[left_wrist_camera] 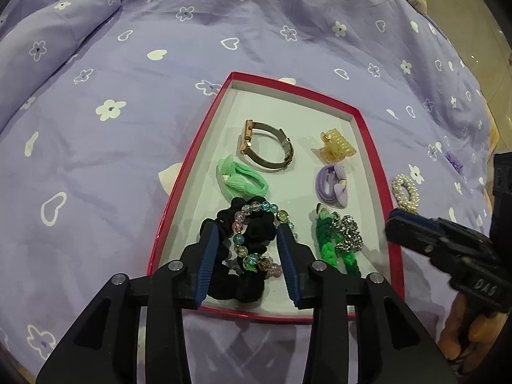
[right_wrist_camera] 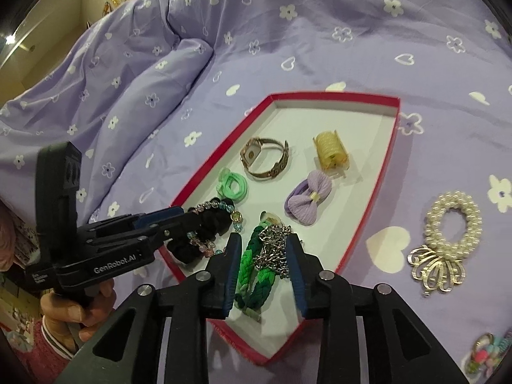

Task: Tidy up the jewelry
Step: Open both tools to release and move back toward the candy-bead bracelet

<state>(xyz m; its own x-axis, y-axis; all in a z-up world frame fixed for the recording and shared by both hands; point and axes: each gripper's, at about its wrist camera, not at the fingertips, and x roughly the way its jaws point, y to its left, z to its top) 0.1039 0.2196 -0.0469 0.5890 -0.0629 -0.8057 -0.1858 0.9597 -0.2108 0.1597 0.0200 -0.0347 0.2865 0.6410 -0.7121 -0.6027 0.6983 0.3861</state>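
A red-rimmed tray (left_wrist_camera: 368, 147) with a white floor lies on the bed. In it are a gold watch (left_wrist_camera: 248, 137), a yellow claw clip (left_wrist_camera: 336, 148), a green hair tie (left_wrist_camera: 240, 179) and a purple bow tie (left_wrist_camera: 332, 185). My left gripper (left_wrist_camera: 248, 228) stands open over the tray's near left corner. A black scrunchie (left_wrist_camera: 259, 233) and a bead bracelet (left_wrist_camera: 238, 239) lie between its pads. My right gripper (right_wrist_camera: 264, 237) is open too. Between its pads on the tray floor lie a green braided bracelet (right_wrist_camera: 252, 265) and a silver chain (right_wrist_camera: 272, 246).
On the purple flowered bedspread (right_wrist_camera: 320, 48), right of the tray, lie a pearl scrunchie (right_wrist_camera: 452, 220) and a silver brooch (right_wrist_camera: 436, 270). A colourful item (right_wrist_camera: 486, 348) sits at the lower right edge. A rolled fold of bedding (left_wrist_camera: 57, 32) rises at the far left.
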